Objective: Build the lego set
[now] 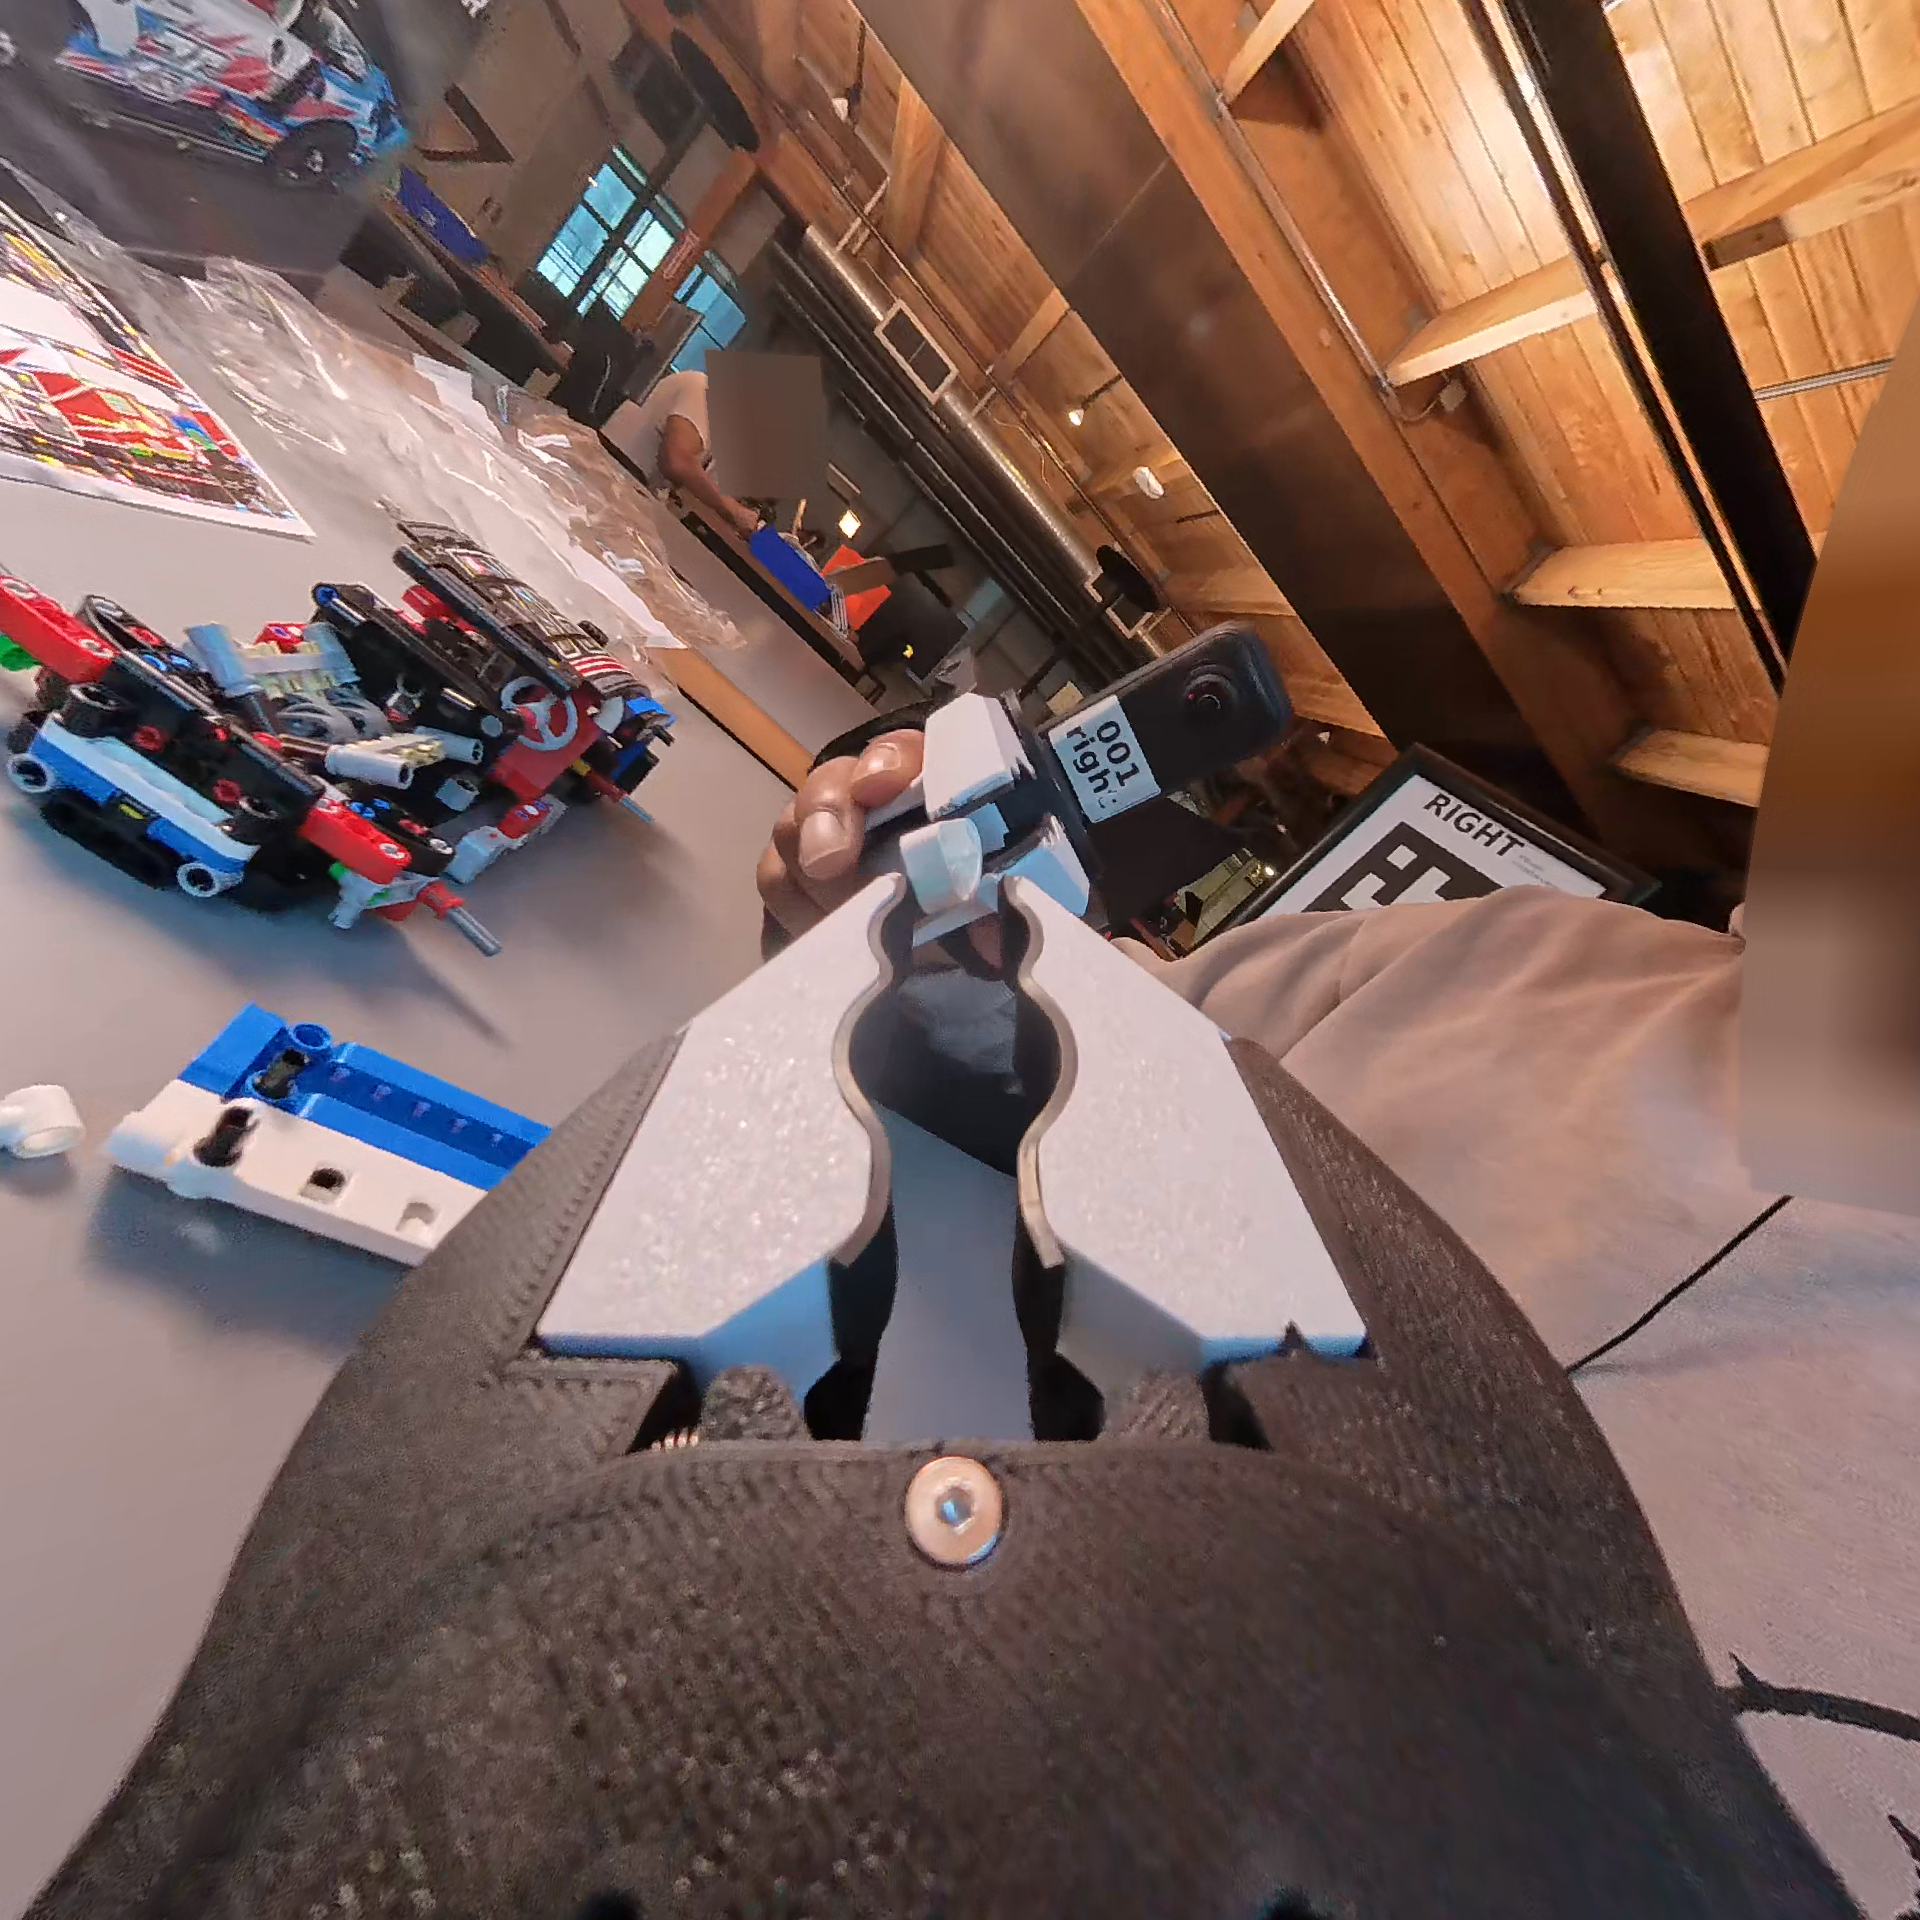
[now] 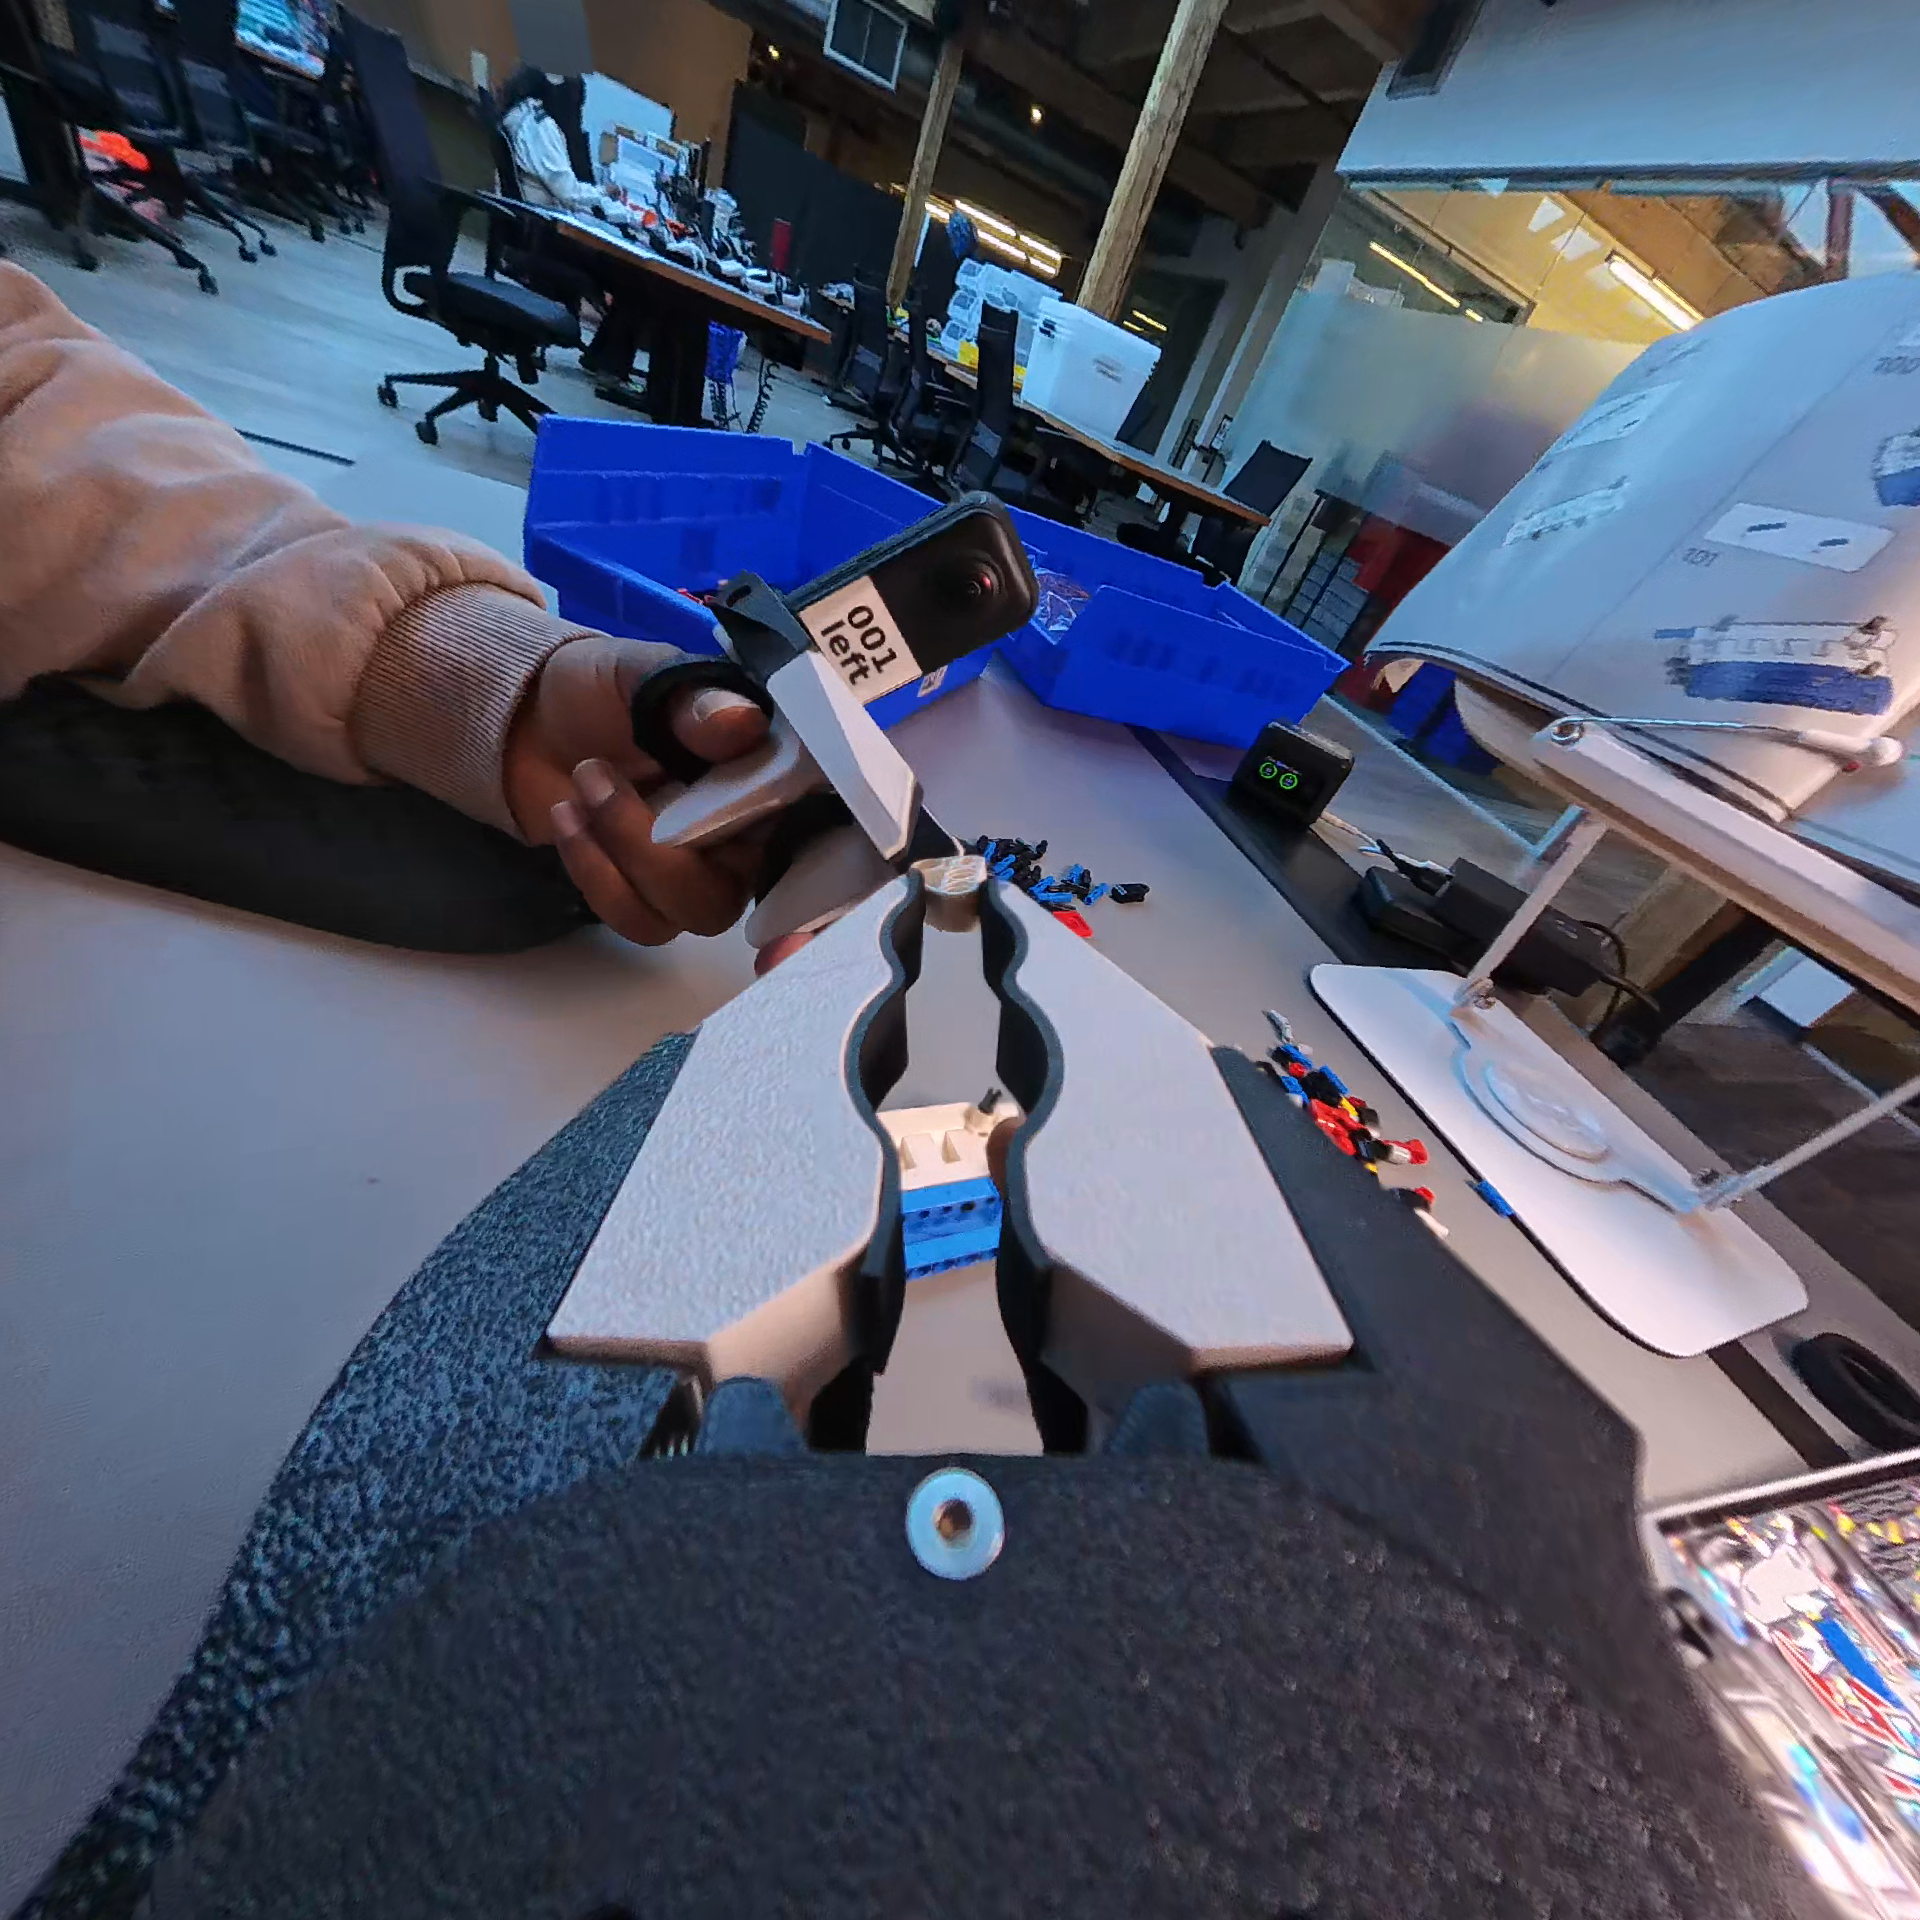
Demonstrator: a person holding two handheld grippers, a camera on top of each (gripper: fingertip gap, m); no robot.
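both sets of tongs meet tip to tip above the tabletop, and the small white lego piece sits right at that meeting point: the left tongs and the right tongs each look clenched on it from opposite sides, so neither is nearer and the piece is shared between them in mid-air. it looks like a short rounded connector; its long axis is hard to read, seemingly across the left tongs' line. the likely target, the blue and white lego panel, lies flat on the tabletop below and to the left of the left tongs, its long axis running roughly left to right in that view; in the right wrist view it shows through the gap between the fingers, underneath the tips. a loose white ring piece lies just beside its end. the part-built car stands farther off, clear of the path, as do the scattered small pieces and blue bins
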